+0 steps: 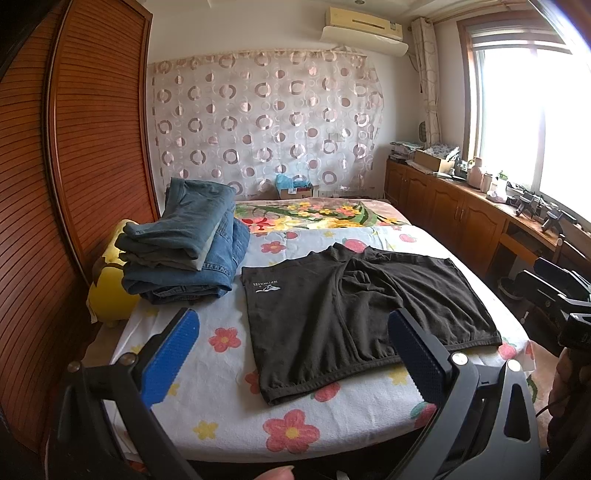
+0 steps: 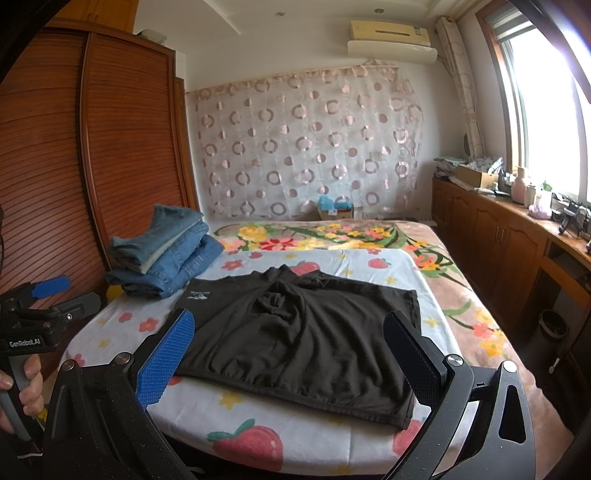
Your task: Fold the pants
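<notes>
The black shorts (image 1: 354,314) lie spread flat on the near part of the flowered sheet (image 1: 221,406), waistband at the near edge, both legs pointing away. No fold is visible in them, so I judge the folding has not started. Left gripper (image 1: 291,354) and right gripper (image 2: 291,354) hover above the near edge, both wide open and empty. Folded jeans (image 1: 184,247) are stacked at the far left.

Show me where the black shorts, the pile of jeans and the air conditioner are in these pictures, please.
black shorts (image 1: 354,314): left wrist view, on the middle of the fabric.
pile of jeans (image 1: 184,247): left wrist view, on the top folded pair.
air conditioner (image 2: 391,35): right wrist view, on its front panel.
</notes>
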